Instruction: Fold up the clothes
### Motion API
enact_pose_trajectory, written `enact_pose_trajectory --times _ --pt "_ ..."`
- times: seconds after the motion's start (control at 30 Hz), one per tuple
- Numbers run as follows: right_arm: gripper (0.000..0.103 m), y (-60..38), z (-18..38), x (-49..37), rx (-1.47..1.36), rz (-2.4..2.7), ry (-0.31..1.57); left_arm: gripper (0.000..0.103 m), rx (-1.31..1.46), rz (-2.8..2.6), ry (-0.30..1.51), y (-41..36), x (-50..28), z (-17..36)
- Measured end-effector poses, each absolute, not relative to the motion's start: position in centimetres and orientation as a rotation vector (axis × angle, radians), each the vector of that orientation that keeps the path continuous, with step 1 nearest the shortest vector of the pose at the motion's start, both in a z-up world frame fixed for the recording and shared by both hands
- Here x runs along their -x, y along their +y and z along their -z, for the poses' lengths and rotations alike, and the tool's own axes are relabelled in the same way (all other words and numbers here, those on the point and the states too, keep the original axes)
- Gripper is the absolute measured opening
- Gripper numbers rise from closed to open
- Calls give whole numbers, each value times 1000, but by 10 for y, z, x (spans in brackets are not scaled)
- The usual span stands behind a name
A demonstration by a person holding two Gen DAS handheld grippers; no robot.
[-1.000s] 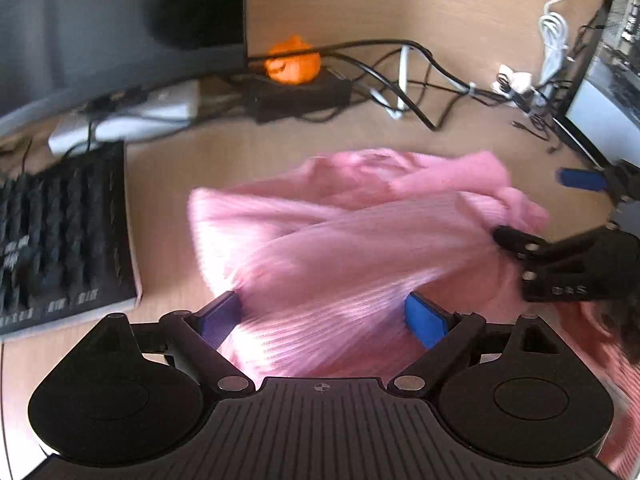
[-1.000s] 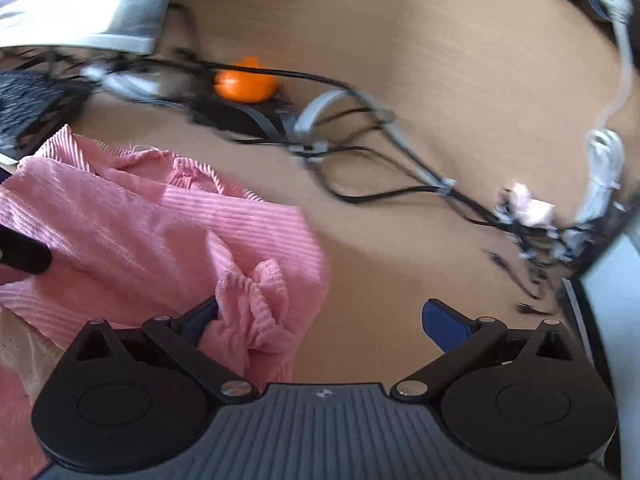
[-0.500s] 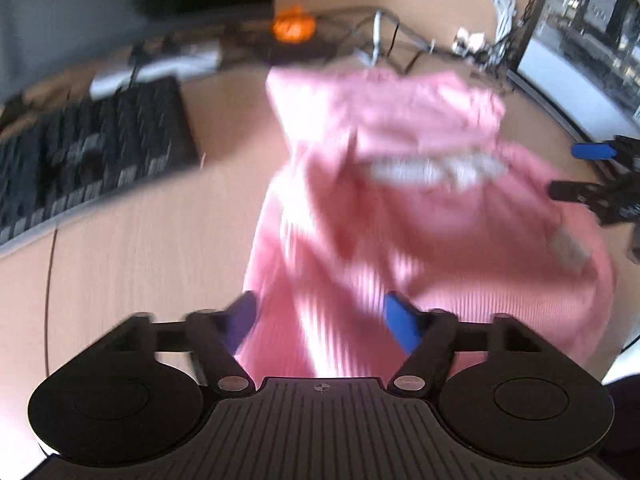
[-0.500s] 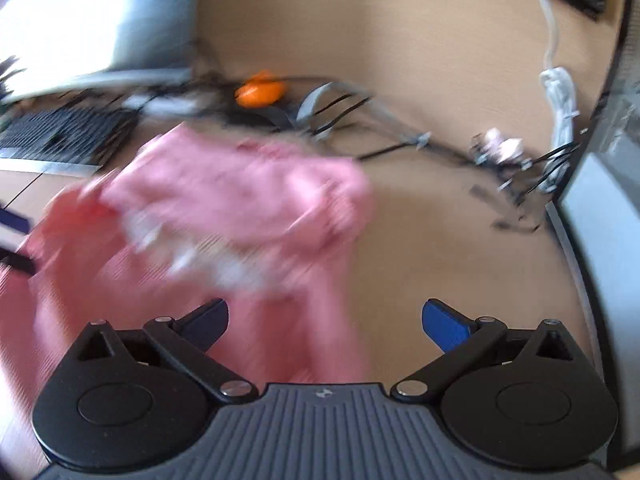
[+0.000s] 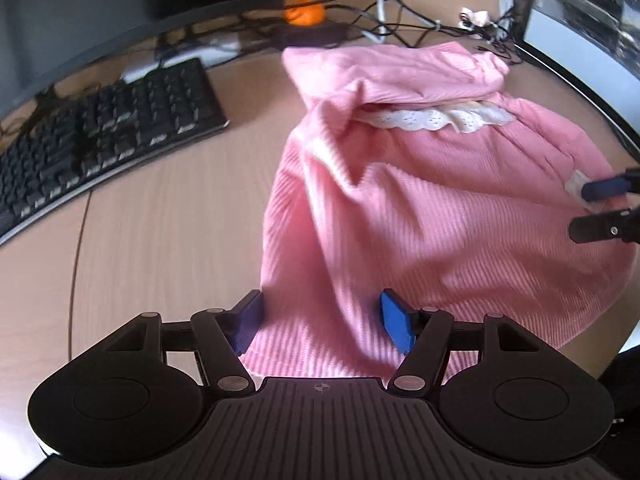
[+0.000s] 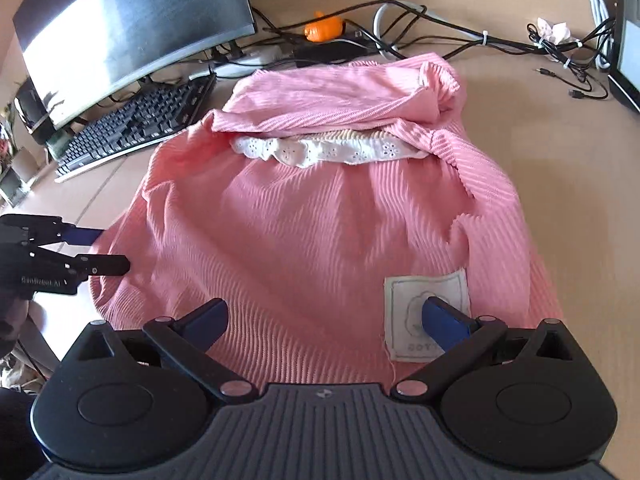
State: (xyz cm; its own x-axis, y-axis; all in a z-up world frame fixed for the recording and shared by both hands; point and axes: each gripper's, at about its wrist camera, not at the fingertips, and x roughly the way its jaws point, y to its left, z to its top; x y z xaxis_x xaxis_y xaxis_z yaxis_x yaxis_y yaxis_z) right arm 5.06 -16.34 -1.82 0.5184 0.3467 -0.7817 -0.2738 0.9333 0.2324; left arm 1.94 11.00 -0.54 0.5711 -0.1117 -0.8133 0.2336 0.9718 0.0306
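A pink ribbed garment [image 5: 420, 208] [image 6: 320, 240] lies spread on the wooden desk [image 5: 160, 240], its far part folded over a white lace trim [image 6: 328, 150]. My left gripper [image 5: 320, 320] stands at the garment's near left corner, jaws partly apart, with fabric lying flat between the fingers and no visible pinch. From the right wrist view it [image 6: 104, 250] sits at the cloth's left edge. My right gripper [image 6: 326, 320] is wide open over the near right part, one finger across a white sewn label [image 6: 424, 292]. In the left wrist view it [image 5: 592, 208] shows at the right edge.
A black keyboard [image 5: 104, 132] and a dark monitor [image 6: 120, 32] stand to the left of the garment. Behind it lie an orange object [image 6: 322, 28] and tangled cables [image 6: 440, 28]. Another screen borders the far right. Bare desk shows left and right of the cloth.
The garment came toward me and spread out, and the lace trim and label now show. The left jaws narrowed. Both grippers drew back, and the right one now hangs over the cloth.
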Motion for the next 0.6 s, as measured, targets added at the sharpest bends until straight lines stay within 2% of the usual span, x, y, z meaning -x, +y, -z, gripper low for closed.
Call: enact_pose_trajectory --times 0.2,0.33,0.43,0.57,0.6 --pt "103 -148 20 -44 65 -365 964 63 -162 216 957 107 -10 4" --pt "103 -150 13 -38 71 -386 993 65 -175 236 991 113 4 2" --pt "103 -135 -3 -50 94 -412 926 68 -162 235 993 117 7 2" --pt "71 -88 -12 -72 252 -448 812 68 -161 232 987 116 10 2" --pt "68 -75 -9 -79 300 -453 794 68 -161 233 986 116 11 2"
